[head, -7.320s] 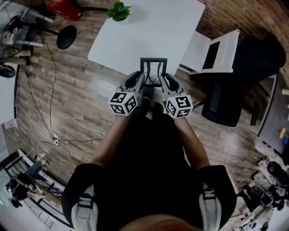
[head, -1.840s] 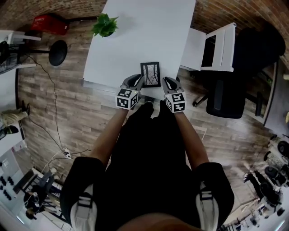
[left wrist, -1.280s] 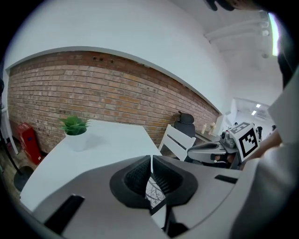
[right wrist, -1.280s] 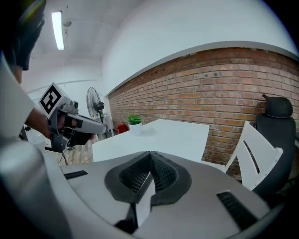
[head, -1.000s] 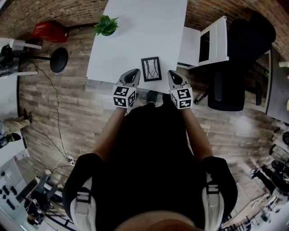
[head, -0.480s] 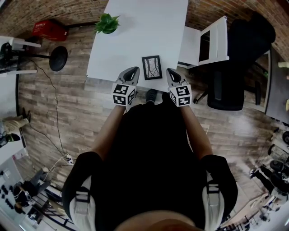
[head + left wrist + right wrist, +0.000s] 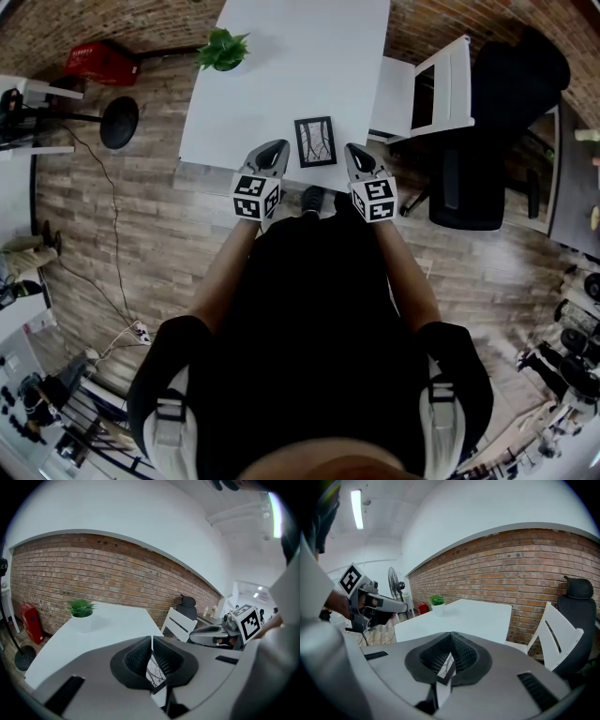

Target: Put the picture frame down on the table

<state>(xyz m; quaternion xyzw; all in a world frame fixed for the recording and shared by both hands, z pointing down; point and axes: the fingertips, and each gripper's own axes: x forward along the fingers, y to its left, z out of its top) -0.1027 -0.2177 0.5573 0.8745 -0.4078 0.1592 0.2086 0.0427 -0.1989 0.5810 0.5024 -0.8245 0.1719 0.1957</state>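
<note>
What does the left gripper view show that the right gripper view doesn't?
Only the left gripper view: the right gripper with its marker cube. Only the right gripper view: the left gripper and a standing fan. Both: the picture frame on the white table, the potted plant and the brick wall.

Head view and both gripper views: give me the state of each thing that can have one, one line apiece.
picture frame: lying picture side up on the table, near its front edge, nothing gripping it.
left gripper: fingers shut together, empty.
right gripper: fingers shut together, empty.
potted plant: upright, at the table's far left corner.
white chair: upright beside the table.
</note>
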